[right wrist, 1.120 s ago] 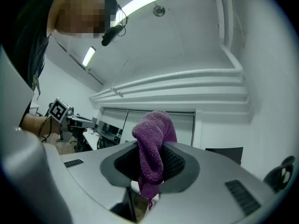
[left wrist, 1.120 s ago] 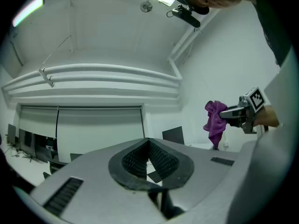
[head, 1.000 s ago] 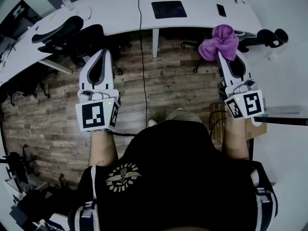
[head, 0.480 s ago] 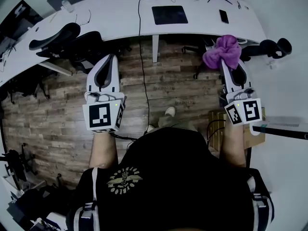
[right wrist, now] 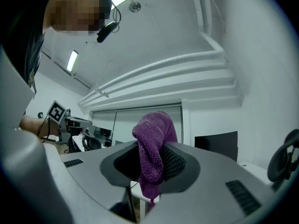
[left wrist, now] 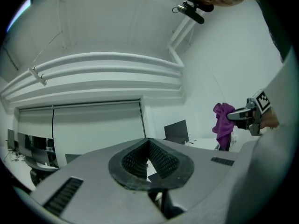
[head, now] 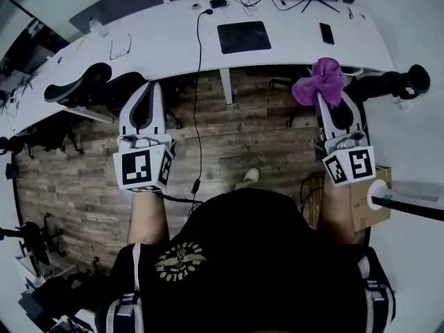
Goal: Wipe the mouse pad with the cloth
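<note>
wood-plank floor [head: 229, 127] fills the middle of the head view; a curved white desk [head: 173, 37] runs across the top.

desk: mouse pad [head: 243, 37], a dark rectangle, lies flat near the desk's centre. a dark phone [head: 327, 33] lies to its right, a pair of glasses [head: 119, 47] well to its left. a black cable [head: 196, 89] drops from the desk's back edge, over the front and down to the floor. black office chairs [head: 80, 82] stand under the desk's left part.

left gripper [head: 148, 89]: held over the floor, short of the desk edge, pointing toward the desk. in the left gripper view its ribbed pads meet at the tip; jaws together, empty.

right gripper [head: 329, 97]: held up at the right, also pointing toward the desk. jaws clamped on the cloth [head: 320, 80]. the cloth is purple and bunched; in the right gripper view a fold stands up above the pads and a tail hangs below them. in the head view it overlaps the desk's near edge, to the right of the mouse pad and apart from it; whether it touches the desk cannot be told.

person: black shirt [head: 263, 255] at the bottom of the head view, one forearm behind each gripper. a cardboard box [head: 361, 203] sits on the floor at the right, beside the right forearm.
</note>
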The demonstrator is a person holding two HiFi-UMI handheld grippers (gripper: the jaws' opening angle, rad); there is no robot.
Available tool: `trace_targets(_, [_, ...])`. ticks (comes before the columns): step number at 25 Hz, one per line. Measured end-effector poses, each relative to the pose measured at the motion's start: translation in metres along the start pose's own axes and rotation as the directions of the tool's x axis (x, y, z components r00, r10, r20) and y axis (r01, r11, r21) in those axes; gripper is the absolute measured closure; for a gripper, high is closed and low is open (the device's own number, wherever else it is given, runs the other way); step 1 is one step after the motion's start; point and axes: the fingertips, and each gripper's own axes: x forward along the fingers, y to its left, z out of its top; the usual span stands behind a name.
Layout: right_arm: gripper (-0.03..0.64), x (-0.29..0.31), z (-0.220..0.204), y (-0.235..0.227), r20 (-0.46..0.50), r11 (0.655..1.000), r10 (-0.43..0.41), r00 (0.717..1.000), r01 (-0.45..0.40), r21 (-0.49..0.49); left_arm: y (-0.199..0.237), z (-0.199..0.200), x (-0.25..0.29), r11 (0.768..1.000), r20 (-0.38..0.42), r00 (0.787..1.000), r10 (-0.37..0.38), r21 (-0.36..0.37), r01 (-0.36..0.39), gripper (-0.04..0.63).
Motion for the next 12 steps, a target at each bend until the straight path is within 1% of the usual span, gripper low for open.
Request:
trace_targets(5, [0.515,0.008,0.012,-0.037,0.036,1.000,0.004,0.999,-0.003,-0.006,-0.030,0.012,0.031,0.999,0.015,0.999,-0.030,-0.010,0.030,0.594])
trace_targets(7, [0.515,0.011,0.015,-0.048,0.047,1.000,0.011,0.999,-0.011,-0.007,-0.039,0.017,0.039,0.999,0.020,0.999,-0.033,-0.002,0.033,0.593])
trace_targets(12, [0.515,0.018,0.011,-0.068,0.061,0.999,0.032,0.998,-0.032,0.003,-0.042,0.021,0.048,1.000,0.035,0.999,0.003,0.007,-0.004,0.594])
